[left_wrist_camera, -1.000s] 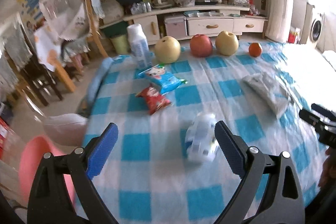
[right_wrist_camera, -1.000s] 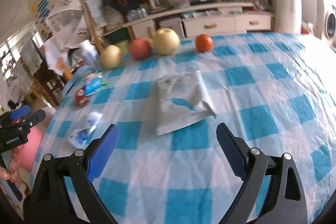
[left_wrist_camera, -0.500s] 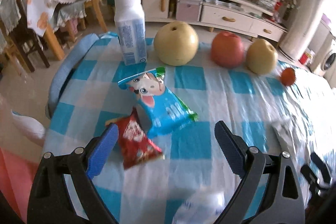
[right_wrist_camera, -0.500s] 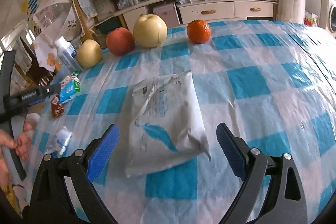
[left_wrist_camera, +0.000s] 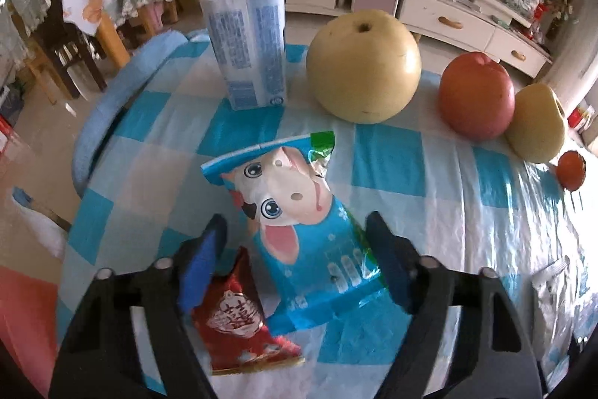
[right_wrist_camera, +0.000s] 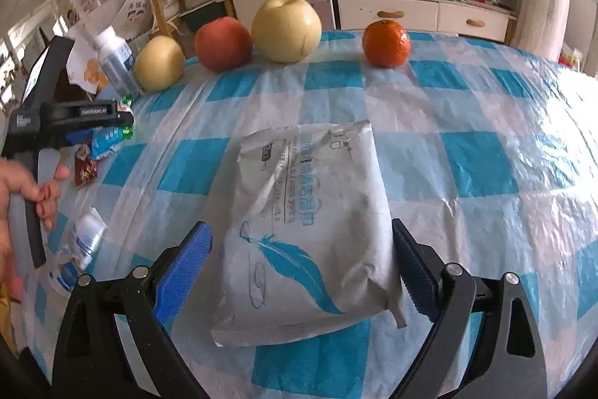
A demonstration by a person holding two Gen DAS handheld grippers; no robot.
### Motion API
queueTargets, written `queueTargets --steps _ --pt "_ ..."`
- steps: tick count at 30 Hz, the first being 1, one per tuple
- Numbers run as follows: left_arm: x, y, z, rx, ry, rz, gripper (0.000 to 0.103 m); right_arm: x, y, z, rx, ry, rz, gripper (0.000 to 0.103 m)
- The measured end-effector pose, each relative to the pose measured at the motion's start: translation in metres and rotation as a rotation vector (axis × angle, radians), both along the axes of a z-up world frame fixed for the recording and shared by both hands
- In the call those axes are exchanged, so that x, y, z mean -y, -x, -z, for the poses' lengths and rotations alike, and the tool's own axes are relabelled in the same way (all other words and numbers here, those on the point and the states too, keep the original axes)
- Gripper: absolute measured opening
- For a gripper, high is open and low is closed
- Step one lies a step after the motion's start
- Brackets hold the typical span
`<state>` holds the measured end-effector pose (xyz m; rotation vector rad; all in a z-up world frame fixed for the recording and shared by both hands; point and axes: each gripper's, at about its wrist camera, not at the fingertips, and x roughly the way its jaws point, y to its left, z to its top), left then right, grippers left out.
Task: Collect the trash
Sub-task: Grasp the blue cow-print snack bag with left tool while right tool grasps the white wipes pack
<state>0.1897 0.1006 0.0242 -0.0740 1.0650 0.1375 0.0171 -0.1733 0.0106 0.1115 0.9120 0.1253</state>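
Note:
A blue snack bag with a cartoon cow [left_wrist_camera: 299,230] lies on the checked tablecloth, its lower half between the open jaws of my left gripper [left_wrist_camera: 295,264]. A red snack wrapper [left_wrist_camera: 235,320] lies beside it under the left finger. A grey wet-wipe pack with a blue feather [right_wrist_camera: 310,234] lies between the open jaws of my right gripper [right_wrist_camera: 302,268]. A crushed white-and-blue wrapper [right_wrist_camera: 84,242] lies at the table's left edge. My left gripper also shows in the right wrist view [right_wrist_camera: 101,126], held by a hand.
A white bottle [left_wrist_camera: 246,14] stands at the far left of the table. Two yellow pears [left_wrist_camera: 364,66] [left_wrist_camera: 536,126], a red apple [left_wrist_camera: 474,96] and an orange [right_wrist_camera: 386,38] line the far edge. Chairs, a cabinet and a pink bin stand beyond the table.
My left gripper has moved forward from the crushed white wrapper to the blue cow bag, jaws narrower now. My right gripper has moved forward until the grey pack lies between its jaws.

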Motion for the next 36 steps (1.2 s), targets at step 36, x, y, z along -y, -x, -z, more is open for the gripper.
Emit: queueTargets --steps 36 --pt "0.015 0.160 -0.038 0.126 0.191 0.166 0.042 0.006 0.011 -0.002 0.014 -0.011 -0.011 0.074"
